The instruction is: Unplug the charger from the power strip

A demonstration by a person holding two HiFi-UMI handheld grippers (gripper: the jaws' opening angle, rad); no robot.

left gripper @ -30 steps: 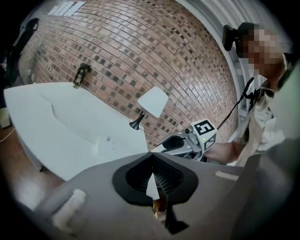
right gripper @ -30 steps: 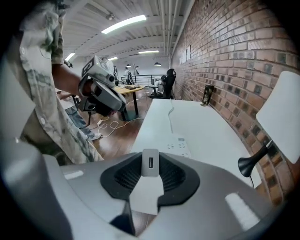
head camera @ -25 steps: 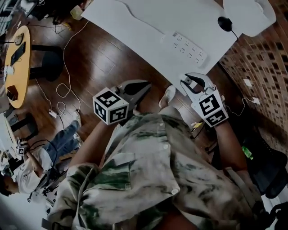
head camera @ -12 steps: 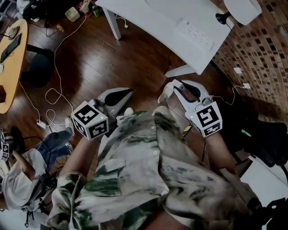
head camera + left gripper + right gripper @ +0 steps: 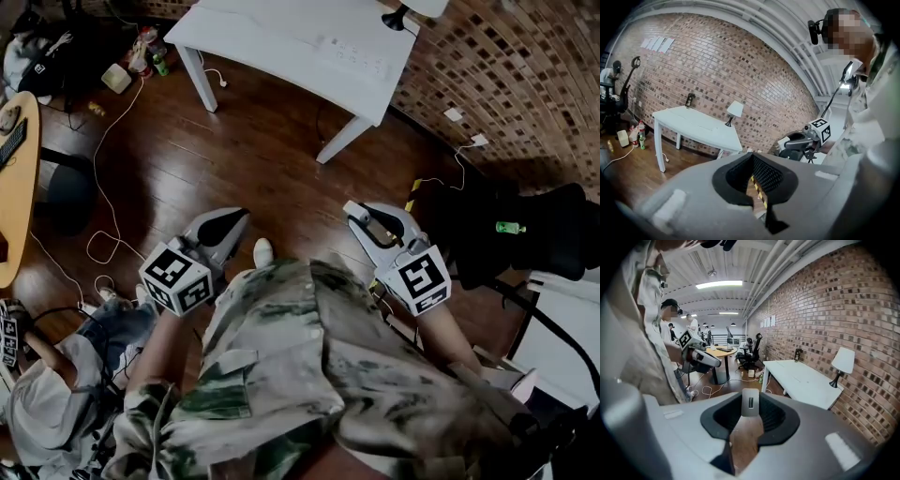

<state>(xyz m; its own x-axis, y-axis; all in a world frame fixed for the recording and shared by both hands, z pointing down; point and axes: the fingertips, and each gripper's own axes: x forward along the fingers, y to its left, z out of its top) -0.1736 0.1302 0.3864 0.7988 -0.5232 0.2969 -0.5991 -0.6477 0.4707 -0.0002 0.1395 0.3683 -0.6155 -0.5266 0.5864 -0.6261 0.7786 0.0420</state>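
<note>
The white power strip (image 5: 361,56) lies on the white table (image 5: 272,37), far up in the head view and well away from both grippers. My right gripper (image 5: 361,214) is held in front of my chest and is shut on a small pale charger block (image 5: 750,403) with a dark slot. The charger stands between the jaws in the right gripper view. My left gripper (image 5: 234,218) hangs at the left over the wooden floor. Its fingertips (image 5: 751,157) meet and nothing is between them.
A lamp (image 5: 398,17) stands at the table's far corner by the brick wall (image 5: 487,75). Cables (image 5: 103,216) trail over the floor at the left, near a round wooden table (image 5: 14,187). A black chair (image 5: 553,234) stands at the right. A person (image 5: 47,403) sits at the lower left.
Both grippers have drawn back from the table, which has slid to the top of the head view. The right gripper keeps its grip on the charger.
</note>
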